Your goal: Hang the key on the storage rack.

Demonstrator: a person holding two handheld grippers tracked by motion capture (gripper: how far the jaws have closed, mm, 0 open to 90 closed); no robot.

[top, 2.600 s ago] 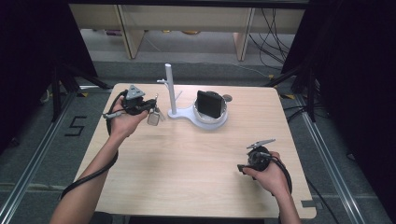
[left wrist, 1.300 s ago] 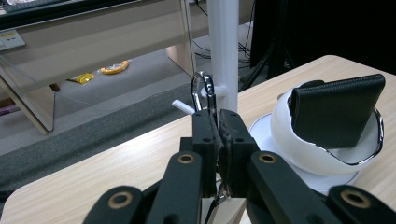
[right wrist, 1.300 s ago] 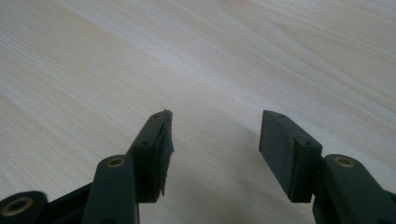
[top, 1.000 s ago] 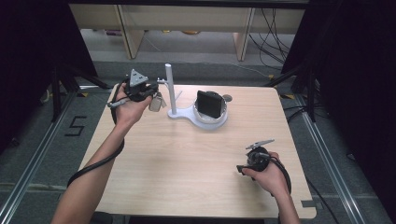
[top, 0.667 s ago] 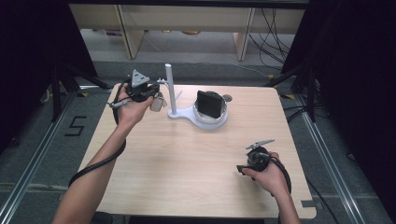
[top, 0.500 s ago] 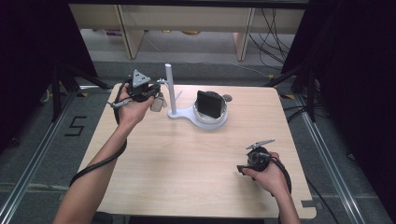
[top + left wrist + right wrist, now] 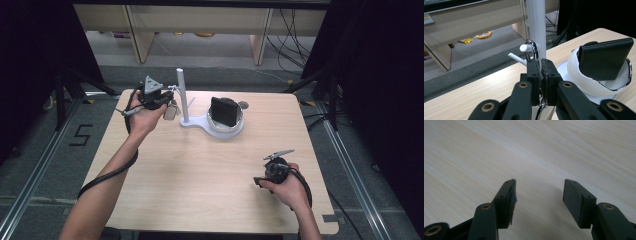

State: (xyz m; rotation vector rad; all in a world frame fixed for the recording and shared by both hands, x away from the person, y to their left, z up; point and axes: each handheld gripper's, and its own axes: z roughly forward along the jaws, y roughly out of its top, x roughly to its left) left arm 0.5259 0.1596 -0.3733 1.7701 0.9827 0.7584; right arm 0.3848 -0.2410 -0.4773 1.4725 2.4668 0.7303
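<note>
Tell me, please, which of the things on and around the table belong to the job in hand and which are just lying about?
In the job:
- left tongs, shut on the key ring
- white stand, with its peg beside the ring
- tag hanging under the left tongs

Lying about:
- black wallet in the stand's dish
- right tongs, open over bare table
- coin-like disc

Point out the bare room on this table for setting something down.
Free: the wide wooden stretch between the white stand and the right tool, plus the table's near-left part. Crowded: the far edge, where the left tool holds a key ring at the stand's post.
</note>
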